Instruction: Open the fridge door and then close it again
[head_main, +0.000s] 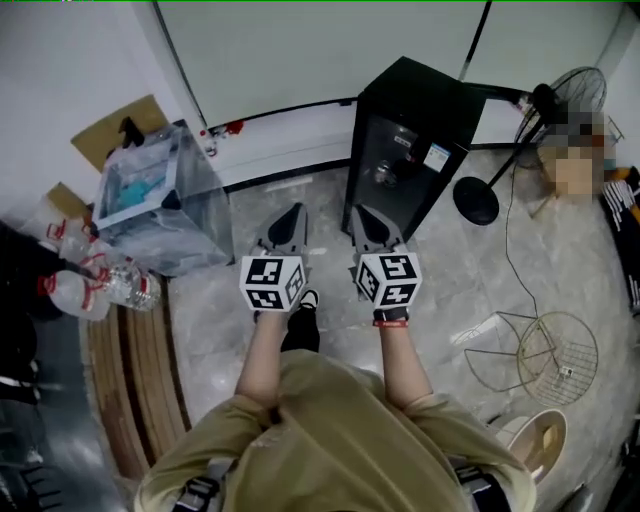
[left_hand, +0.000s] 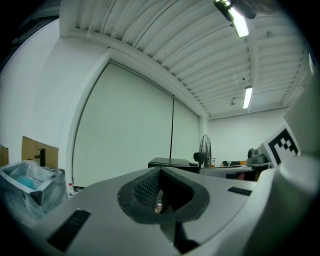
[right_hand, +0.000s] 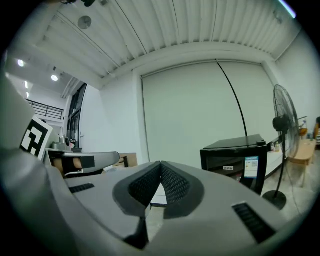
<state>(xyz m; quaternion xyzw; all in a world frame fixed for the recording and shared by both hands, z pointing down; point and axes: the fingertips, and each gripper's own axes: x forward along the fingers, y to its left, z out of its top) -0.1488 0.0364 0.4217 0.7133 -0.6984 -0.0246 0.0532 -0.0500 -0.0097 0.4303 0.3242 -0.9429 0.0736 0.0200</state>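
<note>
Small black fridge (head_main: 415, 140) stands on the floor, door shut, just ahead of the right gripper (head_main: 361, 216). Left gripper (head_main: 291, 213) is alongside. Both sets of jaws closed, empty.

Risks, as judged:
- Closed jaws could slip off the door edge.
- The swinging door may strike the fan base (head_main: 476, 200) just beside it.

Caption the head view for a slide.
Left gripper and right gripper, both shut and empty, near the closed black fridge.
</note>
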